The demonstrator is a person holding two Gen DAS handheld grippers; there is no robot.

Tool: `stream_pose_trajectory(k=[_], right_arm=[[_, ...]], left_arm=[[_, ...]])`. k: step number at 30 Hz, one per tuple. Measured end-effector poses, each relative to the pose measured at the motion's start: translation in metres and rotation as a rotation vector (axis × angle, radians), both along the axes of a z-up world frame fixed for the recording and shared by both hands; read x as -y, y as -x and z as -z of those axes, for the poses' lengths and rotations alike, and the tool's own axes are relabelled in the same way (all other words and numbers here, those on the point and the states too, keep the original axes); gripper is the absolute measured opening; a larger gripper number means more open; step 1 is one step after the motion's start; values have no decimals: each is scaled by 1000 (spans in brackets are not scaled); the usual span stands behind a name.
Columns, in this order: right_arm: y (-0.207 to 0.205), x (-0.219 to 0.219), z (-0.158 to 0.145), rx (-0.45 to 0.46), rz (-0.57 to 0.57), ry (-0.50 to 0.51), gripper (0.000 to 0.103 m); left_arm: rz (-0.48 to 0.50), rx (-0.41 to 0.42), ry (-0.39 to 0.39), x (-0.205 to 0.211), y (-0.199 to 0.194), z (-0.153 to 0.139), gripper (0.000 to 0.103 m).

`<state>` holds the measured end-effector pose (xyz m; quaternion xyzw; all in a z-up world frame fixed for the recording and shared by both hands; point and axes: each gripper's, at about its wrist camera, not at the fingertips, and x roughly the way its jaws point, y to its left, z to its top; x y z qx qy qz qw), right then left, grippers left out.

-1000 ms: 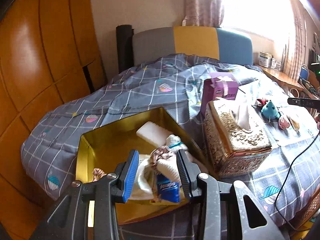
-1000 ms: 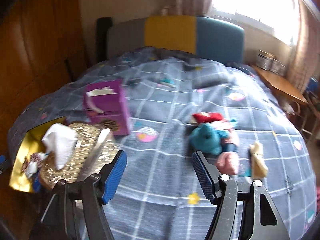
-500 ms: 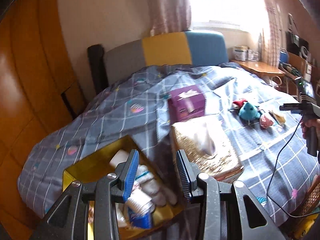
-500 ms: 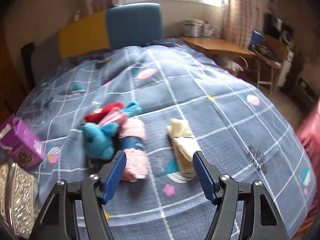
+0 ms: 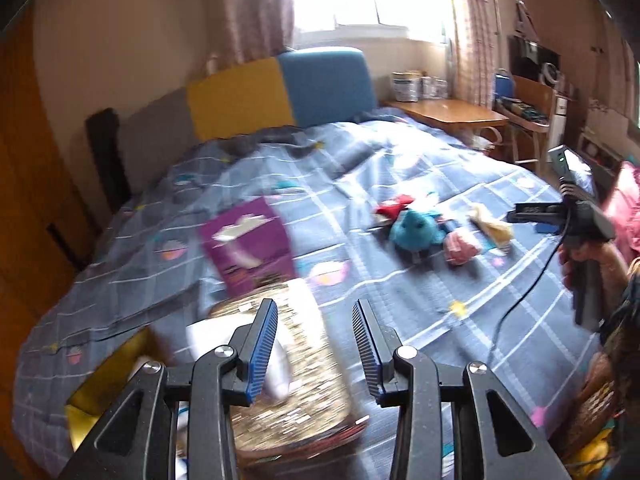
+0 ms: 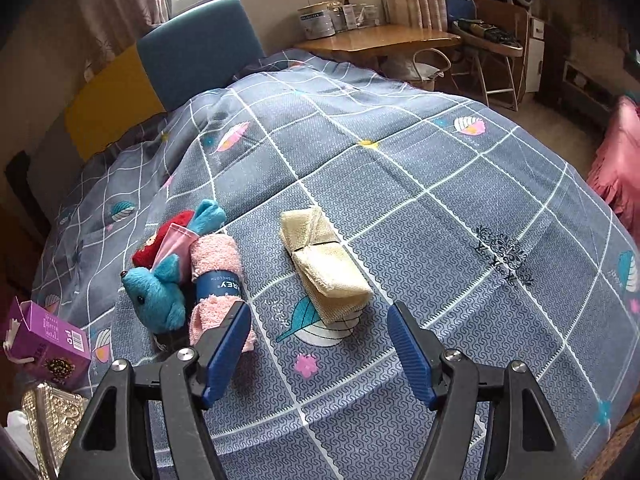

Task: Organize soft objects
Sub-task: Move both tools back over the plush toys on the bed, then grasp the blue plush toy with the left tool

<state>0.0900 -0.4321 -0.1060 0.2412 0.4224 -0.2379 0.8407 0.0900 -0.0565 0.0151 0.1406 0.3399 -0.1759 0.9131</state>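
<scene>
A folded beige cloth [image 6: 322, 266] lies on the grey checked bedspread just beyond my right gripper [image 6: 320, 342], which is open and empty. To its left lie a rolled pink towel [image 6: 216, 268], a blue plush toy [image 6: 158, 290] and a red plush [image 6: 158, 242]. The same pile shows in the left wrist view, with the blue plush [image 5: 416, 230], pink towel [image 5: 460, 242] and beige cloth [image 5: 492, 228]. My left gripper [image 5: 316, 346] is open and empty above a gold tissue box [image 5: 296, 376]. A yellow box [image 5: 108, 384] sits at lower left, mostly hidden.
A purple carton [image 5: 248, 242] stands beyond the tissue box, also in the right wrist view [image 6: 44, 342]. A wooden side table [image 6: 376, 38] with tins stands past the bed. The right gripper's body [image 5: 576, 220] and cable hang over the bed's right side.
My left gripper swung right, away from the yellow box and over the tissue box. My right gripper swung right and closed in on the beige cloth. Both stayed open.
</scene>
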Motion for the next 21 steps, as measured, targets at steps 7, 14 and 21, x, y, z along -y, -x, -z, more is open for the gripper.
stream_pose_trajectory(k=[7,14,21], right_arm=[[10,15,2,15,67,-71,72],[11,17,2,36,60,-121,72],[11,19,7,33,52,-183,73]], left_arm=[[67,-156,81,63,-41,15,39],[75,-272,72,118,-90,48,55],[125,-309,-6,173,-139,80,71]])
